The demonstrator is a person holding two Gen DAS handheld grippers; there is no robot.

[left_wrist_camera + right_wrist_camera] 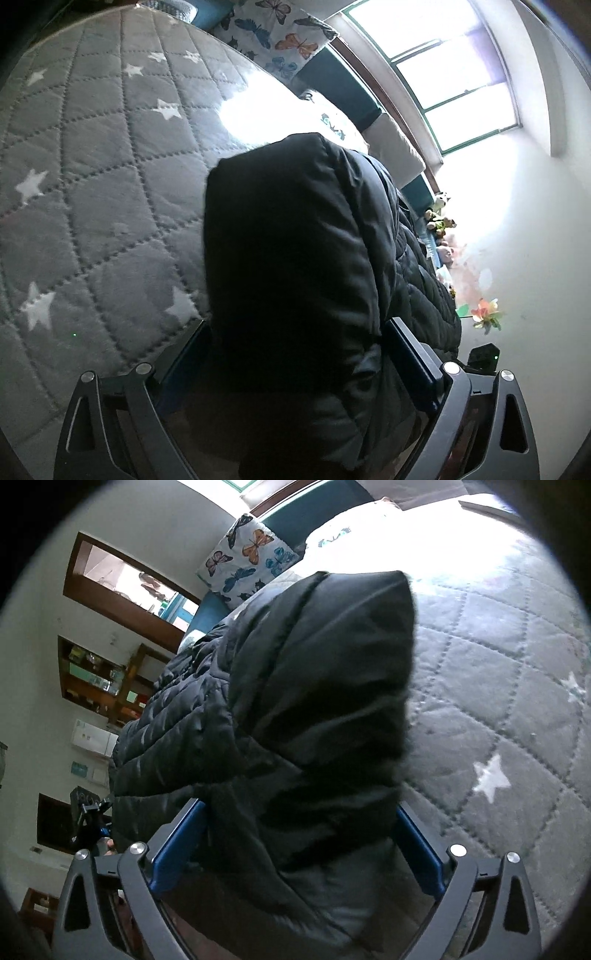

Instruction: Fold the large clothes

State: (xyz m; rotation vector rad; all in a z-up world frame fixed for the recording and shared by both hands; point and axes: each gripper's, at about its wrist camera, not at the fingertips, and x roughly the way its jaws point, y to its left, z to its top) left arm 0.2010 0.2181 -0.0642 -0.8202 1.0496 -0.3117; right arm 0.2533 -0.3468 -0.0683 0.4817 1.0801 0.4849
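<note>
On the bed (92, 155), over the grey star-quilted cover, there's a black puffer jacket (295, 240) lying in a bulky heap with one padded end sticking up between each set of tongs. Left tongs (295, 354) and right tongs (299, 834) are both spread wide, pads on either side of the fabric but not squeezing it as far as I can see, so nothing's really gripped. Looks like a fold or two is in, judging by the doubled-up layers, but it's still lumpy, so I'd say more folding and flattening is left.
</note>
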